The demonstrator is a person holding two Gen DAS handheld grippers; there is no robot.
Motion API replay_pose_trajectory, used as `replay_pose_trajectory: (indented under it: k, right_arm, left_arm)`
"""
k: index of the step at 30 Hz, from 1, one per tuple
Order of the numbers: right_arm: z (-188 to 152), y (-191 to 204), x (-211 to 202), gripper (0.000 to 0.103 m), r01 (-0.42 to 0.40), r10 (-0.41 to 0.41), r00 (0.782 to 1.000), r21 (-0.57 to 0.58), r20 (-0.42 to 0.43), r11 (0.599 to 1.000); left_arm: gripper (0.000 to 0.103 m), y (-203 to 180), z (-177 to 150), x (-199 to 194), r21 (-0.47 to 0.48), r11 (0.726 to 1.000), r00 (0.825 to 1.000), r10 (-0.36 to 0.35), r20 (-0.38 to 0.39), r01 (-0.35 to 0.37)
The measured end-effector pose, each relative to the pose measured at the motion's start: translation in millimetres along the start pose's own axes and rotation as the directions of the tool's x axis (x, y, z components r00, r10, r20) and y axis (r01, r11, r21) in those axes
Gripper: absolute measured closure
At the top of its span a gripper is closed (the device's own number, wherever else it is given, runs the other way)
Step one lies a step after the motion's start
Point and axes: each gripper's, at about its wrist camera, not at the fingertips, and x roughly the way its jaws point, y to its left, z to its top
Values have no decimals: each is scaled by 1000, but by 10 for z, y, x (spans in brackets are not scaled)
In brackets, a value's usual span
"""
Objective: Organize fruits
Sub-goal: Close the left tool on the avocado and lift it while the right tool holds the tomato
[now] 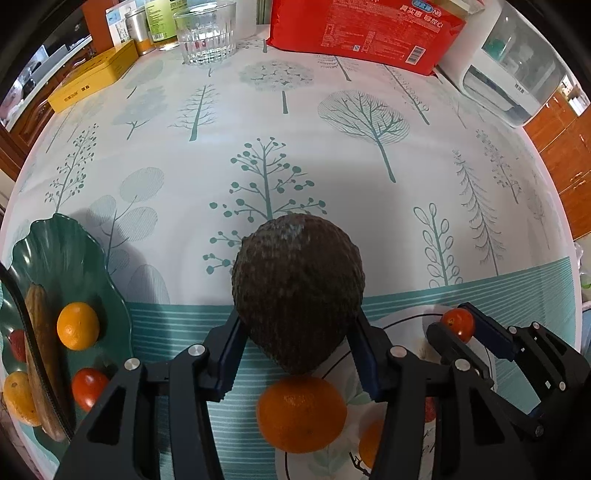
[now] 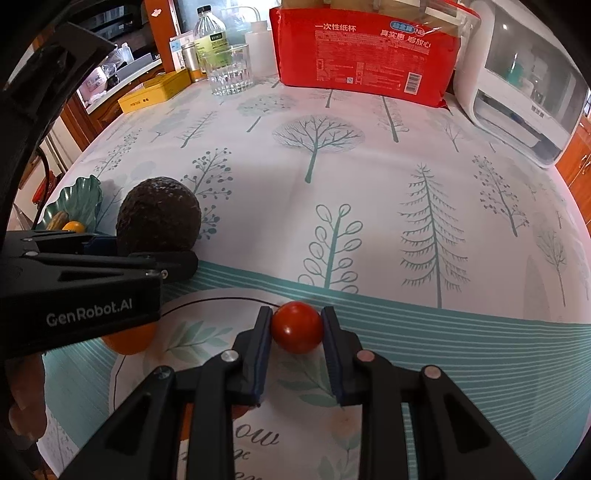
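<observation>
Dark and rough-skinned, the avocado (image 1: 299, 291) sits pinched between the blue pads of the left hand-held gripper (image 1: 295, 347), its broad end pointing away over the tree-printed cloth of the desk (image 1: 332, 166). Just beside it, the right hand-held gripper (image 2: 297, 328) is pressed onto a small red cherry tomato (image 2: 297, 326), one pad against each side of the fruit. Both tools are above a white plate (image 2: 207, 332) with a thin black rim line and leaf print, at the near edge of the desk. An orange (image 1: 301, 413) lies beneath the avocado at the plate's left edge, and part of a second orange fruit (image 1: 371, 441) shows beside it, half hidden by the left tool's finger. Off to the left, well apart from the white plate, a green leaf-shaped dish (image 1: 74, 251) holds a small orange (image 1: 78, 325), another cherry tomato (image 1: 89, 383), a long brownish-yellow fruit (image 1: 44, 365), a yellow fruit (image 1: 18, 398) and something red that I cannot make out. Along the far side of the desk stand a clear glass (image 1: 205, 31), a flat yellow box (image 1: 96, 79), a red packet (image 1: 365, 27) of paper cups and a white appliance (image 1: 517, 70).
</observation>
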Motion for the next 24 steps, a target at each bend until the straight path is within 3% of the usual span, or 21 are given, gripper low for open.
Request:
replay_pose_trajectory:
  k: [6,8,9,10,12,14,17,19,21,24]
  right_arm:
    - [31,53,-120,77,7,-7,1000,-12,21,1000]
    - [44,76,-179,77,11,-10,999,-19,32,1000]
    - [49,88,-197,77,14,-13,999,-22,36,1000]
    - [48,105,-221,77,18,-17,999,-28,40,999]
    - [45,119,-245,77,22,-21,999,-29,41,999]
    - [25,124,-271,77,26,-25,999,-25,42,999]
    - [-4,120,-318,77,25,-24,999,-21,47,999]
    - [-24,112,-335,77,27,-26,998,-22,49,999]
    - [-31,94,-334,77,27,-26,998,-19,49,999]
    - [-39,35,-326,77,25,-25,999,5,48,1000]
  left_arm:
    - [56,1,-45,-267,19,1000,998,-5,56,4]
    - [63,-10,-45,-377,29,1000,997,-10,82,8]
    - [84,-22,-38,-415,38,999,996,-10,90,7]
    - [95,-38,-31,-451,54,999,996,-15,90,10]
    - [95,-33,-21,-443,56,998,997,-9,75,5]
    - [88,-14,-8,-383,45,999,999,-1,44,-1]
    - [70,39,-5,-307,15,1000,1000,-15,15,15]
    - [49,63,11,-292,3,1000,1000,-25,14,25]
    - [38,58,36,-304,0,1000,999,-18,27,18]
    - [37,5,126,-323,19,1000,999,0,46,0]
